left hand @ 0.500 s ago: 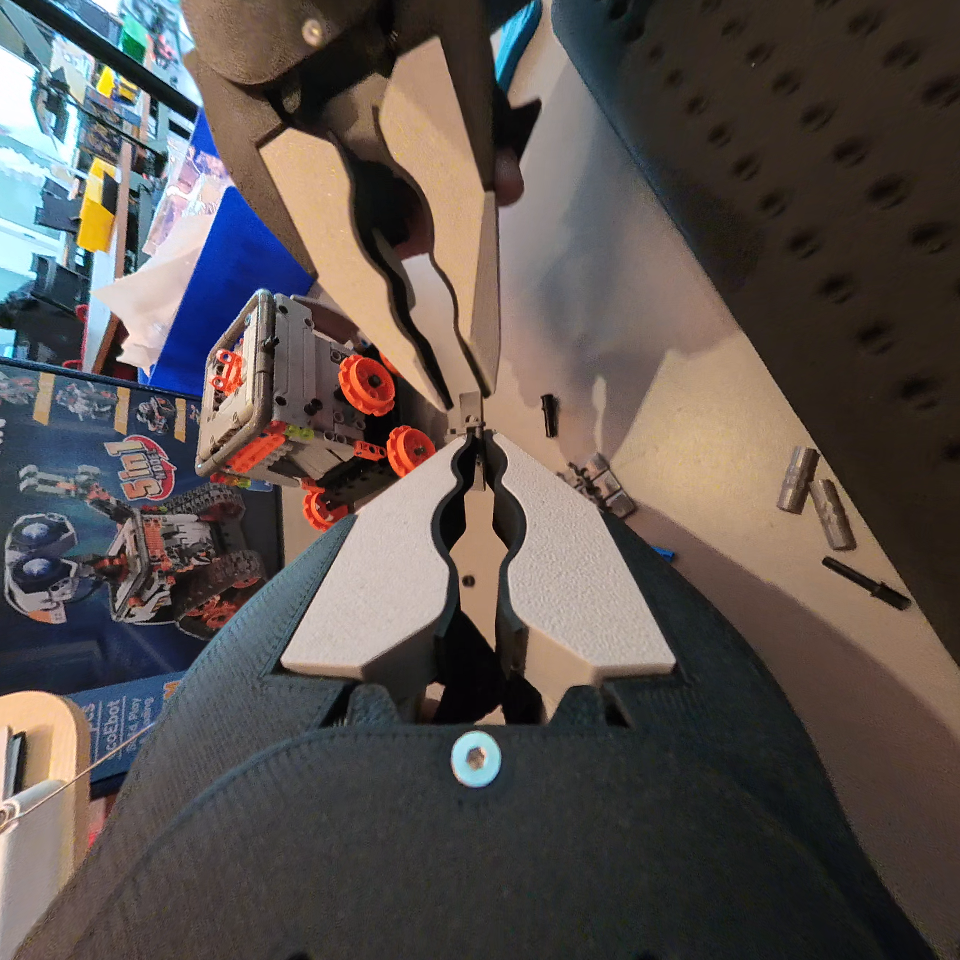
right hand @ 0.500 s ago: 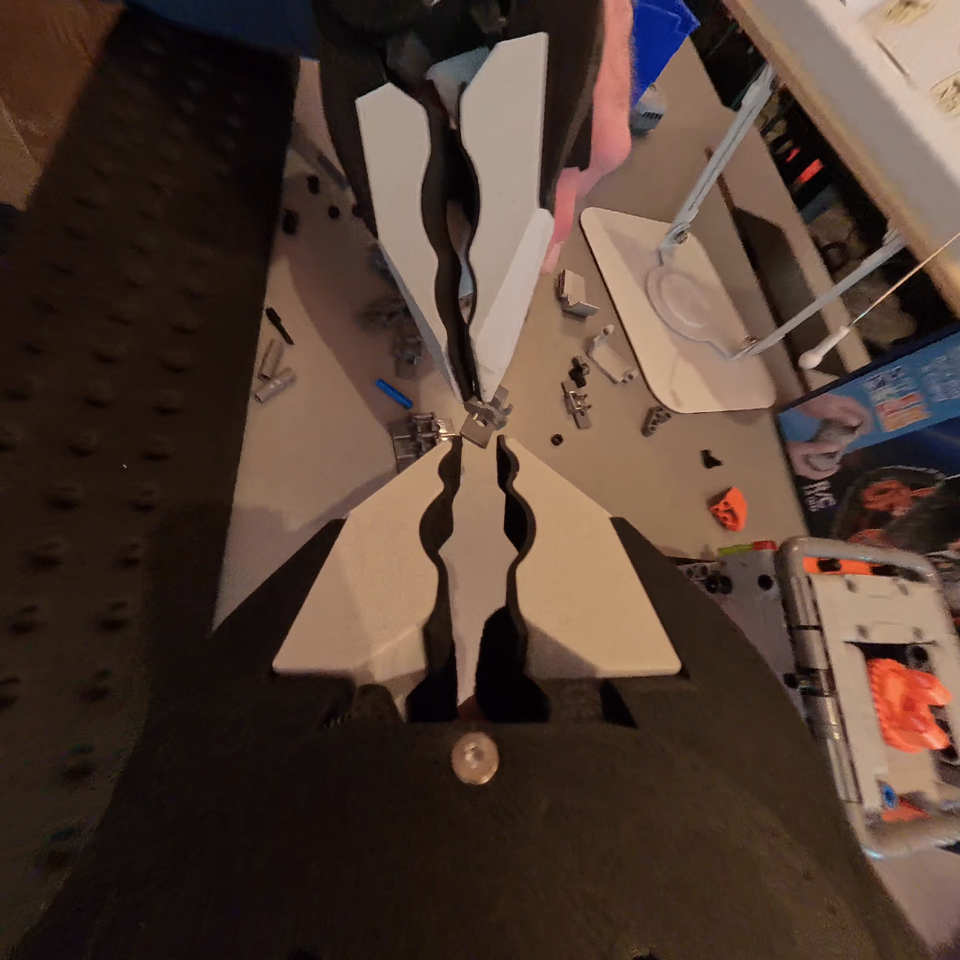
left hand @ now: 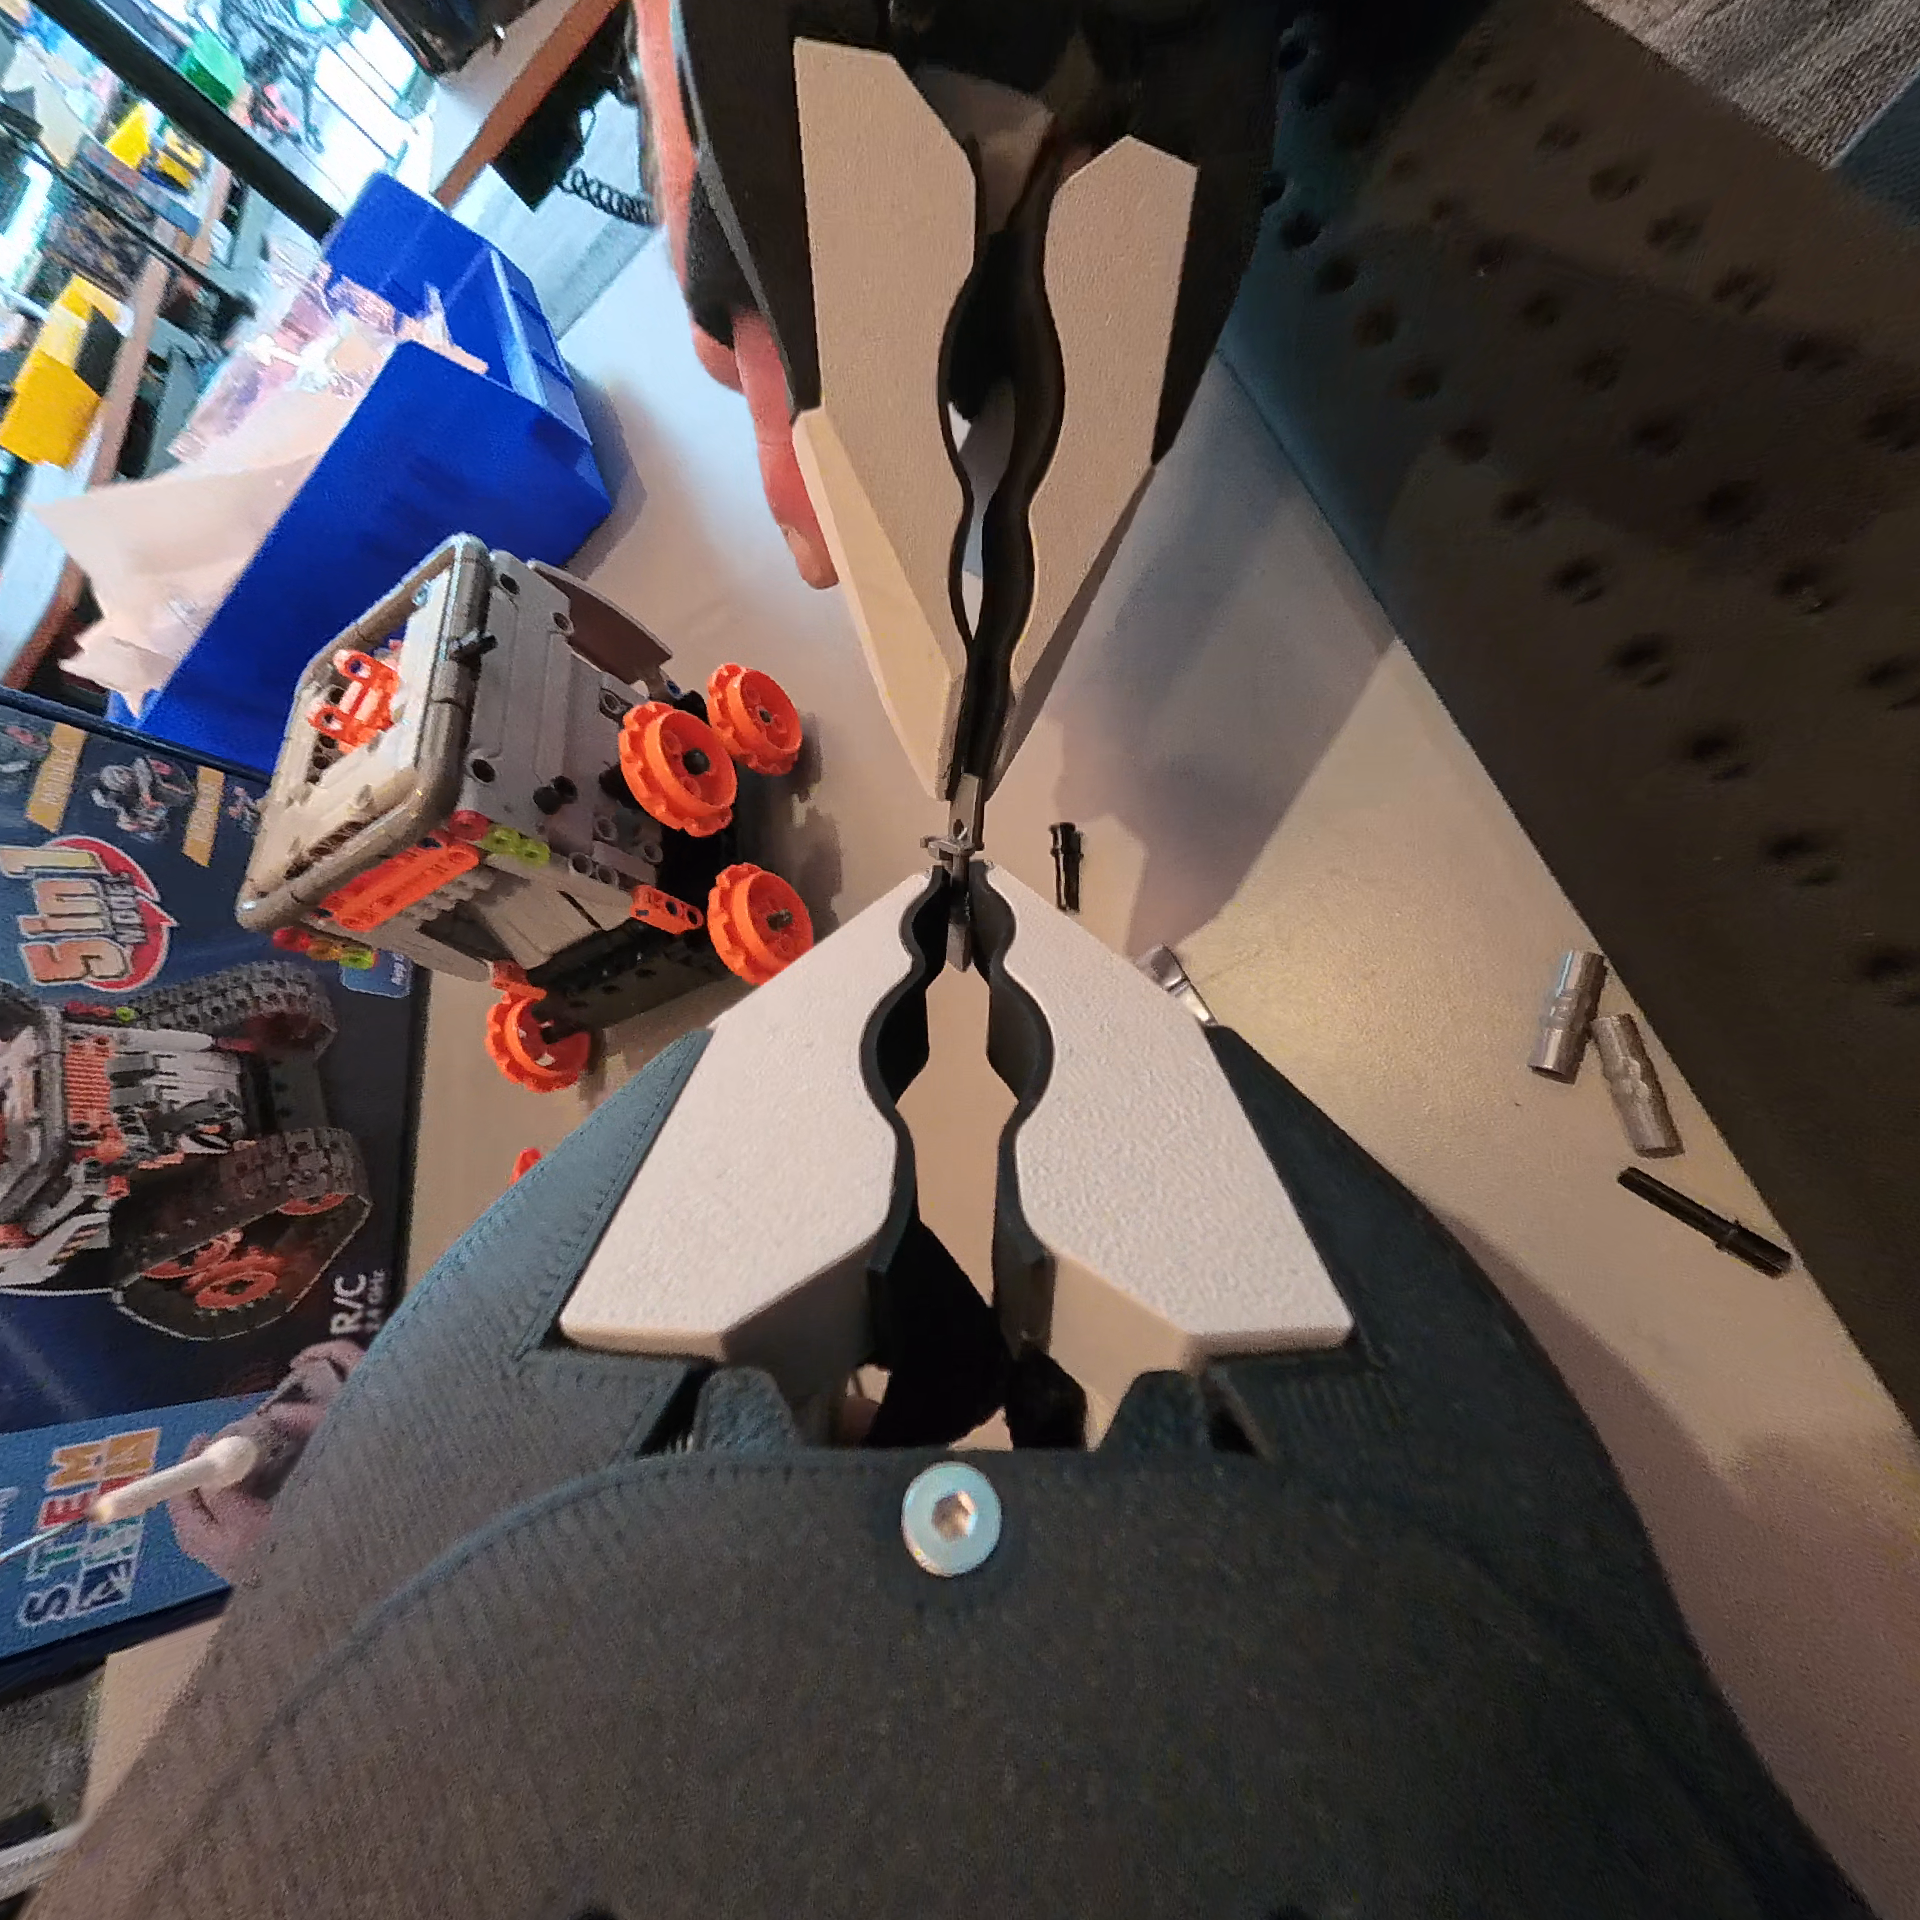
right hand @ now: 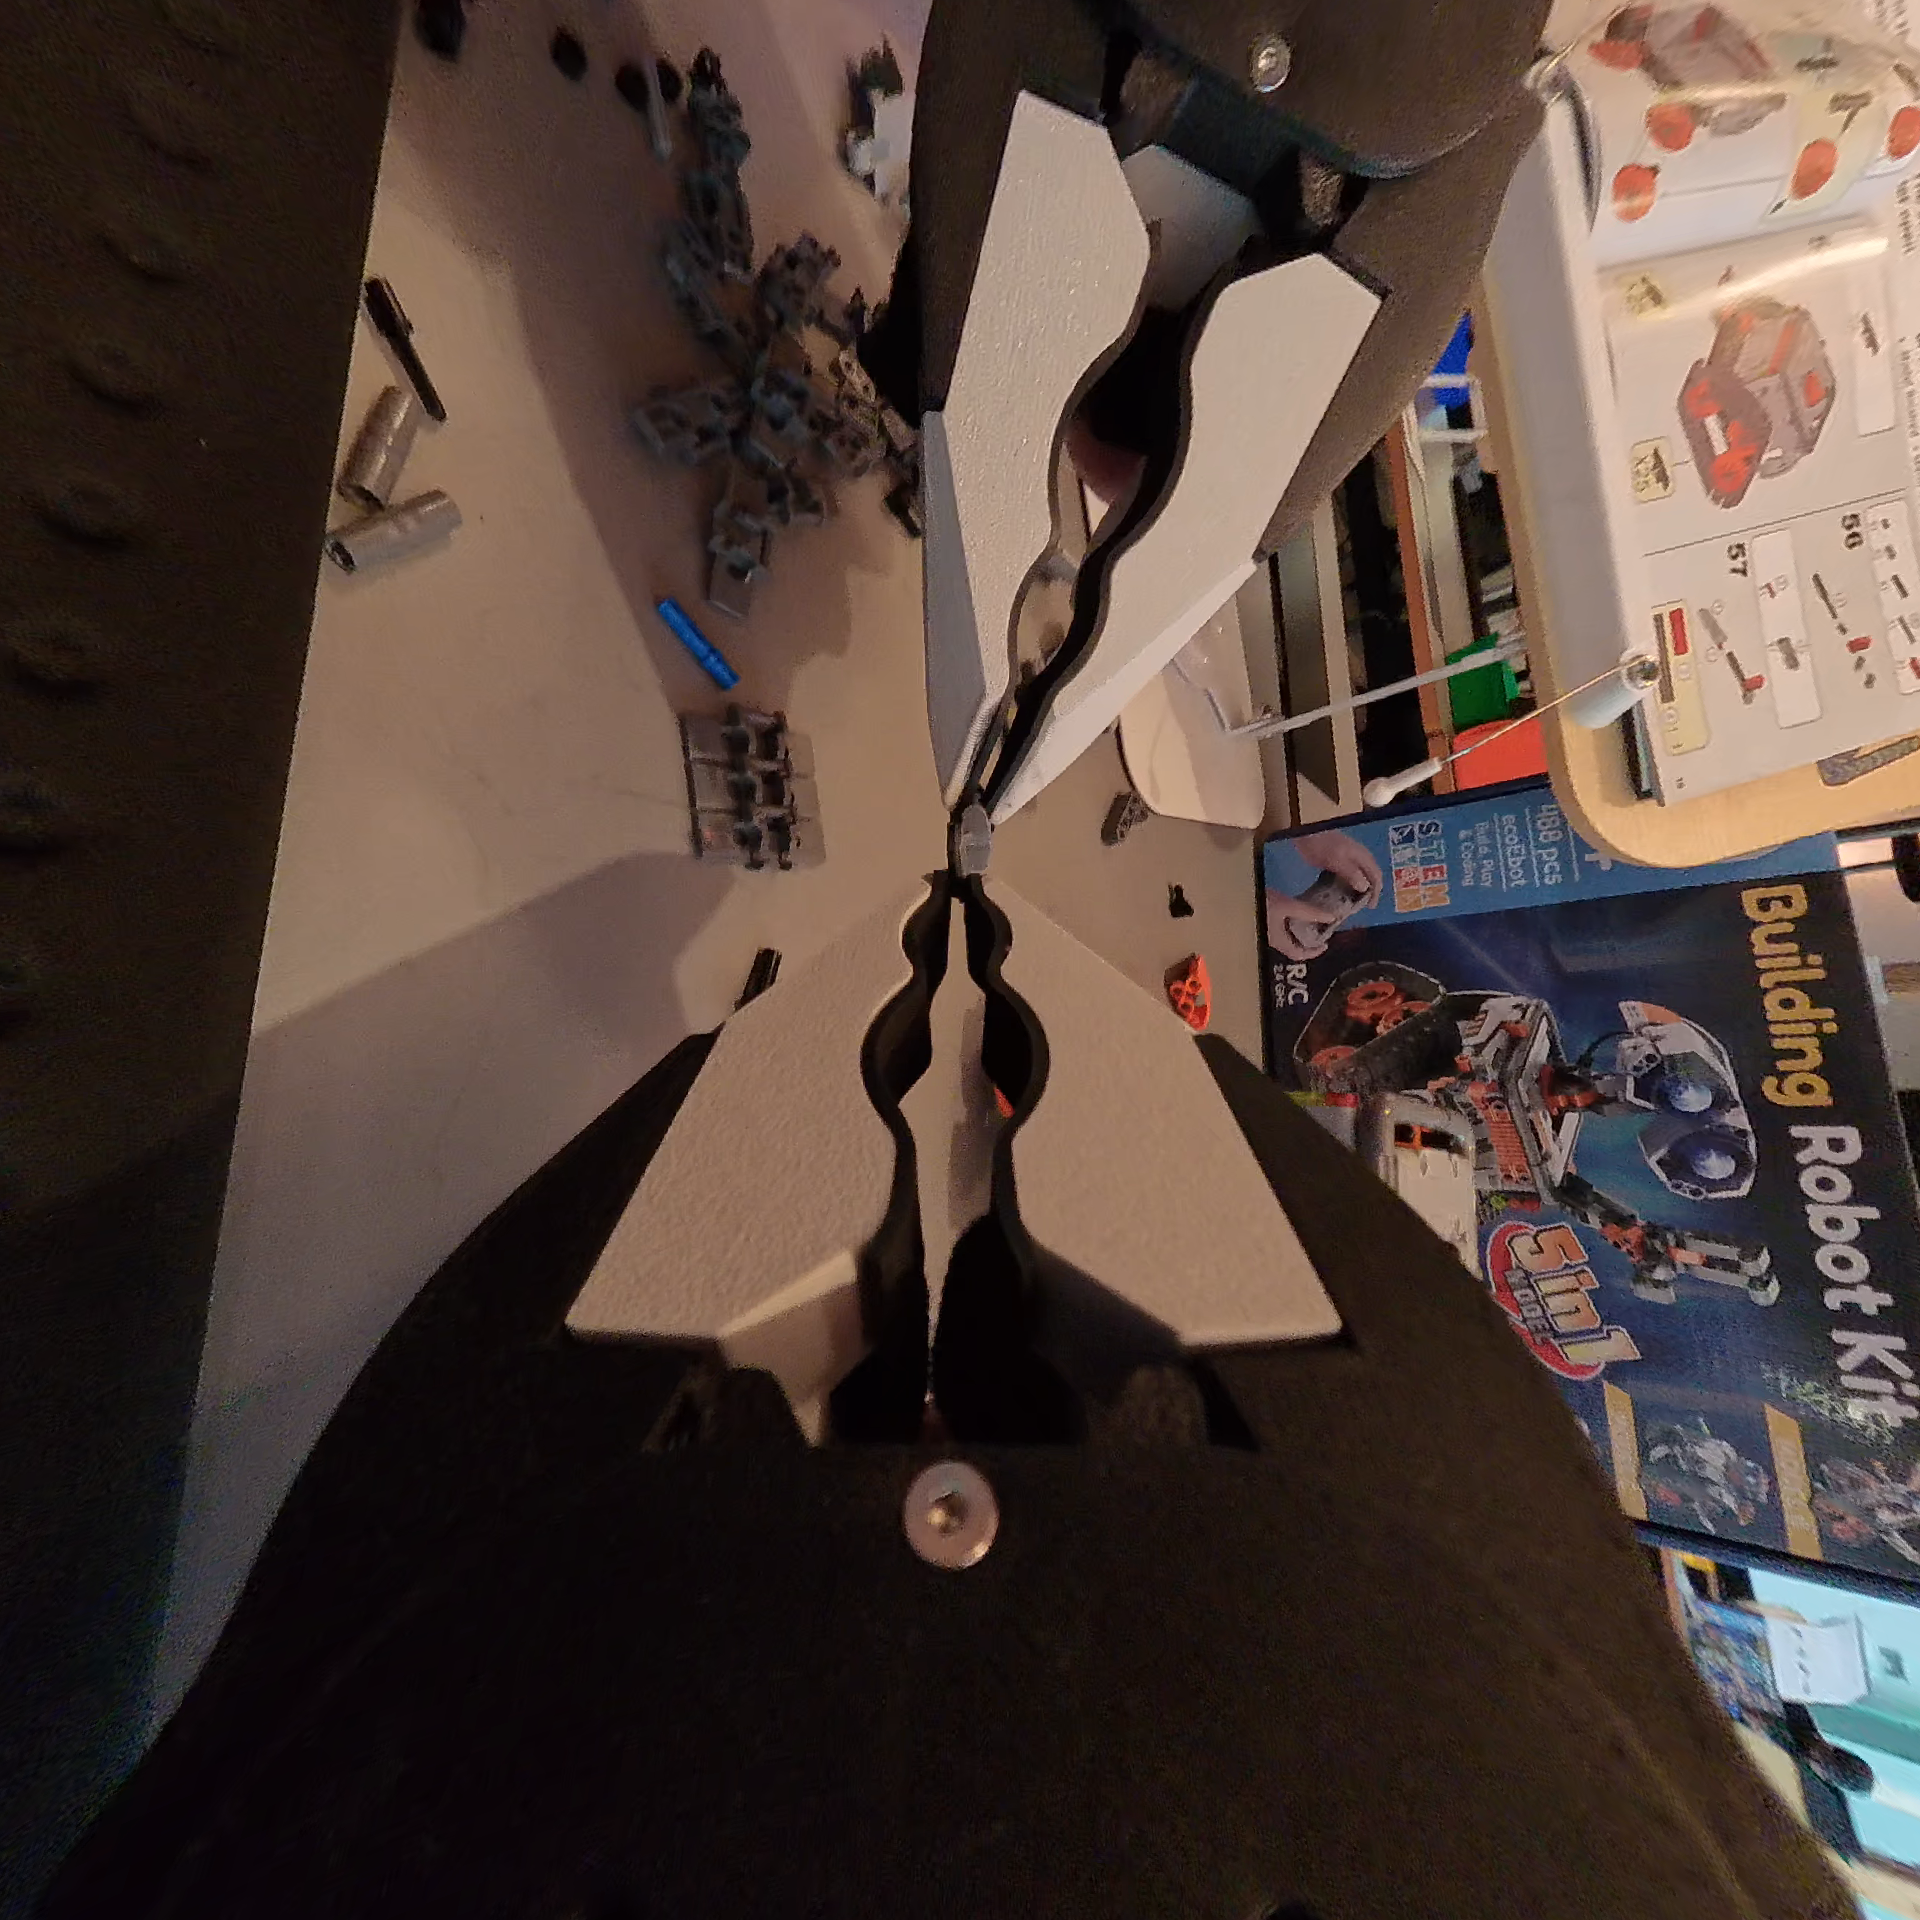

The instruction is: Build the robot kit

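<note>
Meeting tip to tip: the left gripper (left hand: 954, 902) and the right gripper (right hand: 958, 896) face each other nose to nose above the pale table (left hand: 1351, 831).
Left gripper: jaws drawn nearly together, pinching a small grey connector piece (left hand: 958, 831) at the very tips; the wavy inner edges behind the tips stay apart.
Right gripper: jaws likewise nearly closed at the tips, gripping a small grey piece (right hand: 974, 831); in the left wrist view it enters from above as the opposing tongs (left hand: 971, 790).
Held pieces: they touch between the two pairs of tips; whether they are one part or two joined parts cannot be told.
Left of the left gripper's tips: a grey block-built vehicle (left hand: 457, 790) with orange wheels (left hand: 677, 767), lying on the table, near but apart from the tongs.
Farther left: a dark blue kit box (left hand: 156, 1143) and, beyond the vehicle, a blue bin (left hand: 416, 488).
Right of the left gripper's tips: a short black pin (left hand: 1065, 860) just beside; two grey sleeves (left hand: 1605, 1049) and a long black axle (left hand: 1704, 1234) well apart, by the dark studded mat (left hand: 1610, 468).
Left of the right gripper's tips: a grey block of joined links (right hand: 750, 788) near, a blue pin (right hand: 696, 642) and a heap of dark grey links (right hand: 758, 416) beyond.
Right of the right gripper's tips: an orange part (right hand: 1190, 979) and an open instruction booklet (right hand: 1745, 395) on a stand.
</note>
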Available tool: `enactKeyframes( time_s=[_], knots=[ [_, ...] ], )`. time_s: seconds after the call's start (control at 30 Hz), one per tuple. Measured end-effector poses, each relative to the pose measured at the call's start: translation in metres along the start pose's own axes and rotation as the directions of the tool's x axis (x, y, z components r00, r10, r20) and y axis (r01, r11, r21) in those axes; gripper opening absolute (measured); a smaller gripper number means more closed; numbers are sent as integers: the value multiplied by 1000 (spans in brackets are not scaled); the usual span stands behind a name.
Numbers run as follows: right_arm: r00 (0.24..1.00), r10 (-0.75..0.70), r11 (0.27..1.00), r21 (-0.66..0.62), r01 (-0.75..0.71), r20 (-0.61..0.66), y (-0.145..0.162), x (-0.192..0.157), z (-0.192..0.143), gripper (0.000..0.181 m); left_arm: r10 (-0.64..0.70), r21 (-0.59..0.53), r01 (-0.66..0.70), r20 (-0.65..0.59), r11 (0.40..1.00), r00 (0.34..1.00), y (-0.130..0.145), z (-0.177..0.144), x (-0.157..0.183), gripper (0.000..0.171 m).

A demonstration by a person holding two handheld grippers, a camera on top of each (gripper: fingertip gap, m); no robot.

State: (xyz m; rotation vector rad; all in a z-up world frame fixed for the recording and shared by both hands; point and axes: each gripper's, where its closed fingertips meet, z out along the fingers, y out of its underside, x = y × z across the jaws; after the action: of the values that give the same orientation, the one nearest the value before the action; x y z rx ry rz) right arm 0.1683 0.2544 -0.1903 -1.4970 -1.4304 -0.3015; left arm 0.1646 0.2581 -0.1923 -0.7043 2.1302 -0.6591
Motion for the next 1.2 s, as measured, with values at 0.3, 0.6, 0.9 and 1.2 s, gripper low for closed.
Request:
enactKeyframes(
  time_s=[0.3, 0.6, 0.9, 1.2],
  knots=[
    [997, -8, 984, -174, 21, 76, 15, -31, 18, 0, -176, -275, 149, -77, 950, 981, 51, 2, 31, 23],
    [996, -45, 951, -303, 67, 78, 25, -41, 30, 0, -226, -348, 185, -81, 919, 971, 60, 5, 43, 16],
    [1000, -14, 927, -374, 24, 27, 29, -36, 31, 0, -225, -352, 197, -42, 915, 973, 60, 5, 46, 12],
    [1000, -11, 920, -391, 21, 29, 33, -39, 33, 0, -251, -344, 249, 38, 905, 967, 65, -8, 34, 29]
  ],
)
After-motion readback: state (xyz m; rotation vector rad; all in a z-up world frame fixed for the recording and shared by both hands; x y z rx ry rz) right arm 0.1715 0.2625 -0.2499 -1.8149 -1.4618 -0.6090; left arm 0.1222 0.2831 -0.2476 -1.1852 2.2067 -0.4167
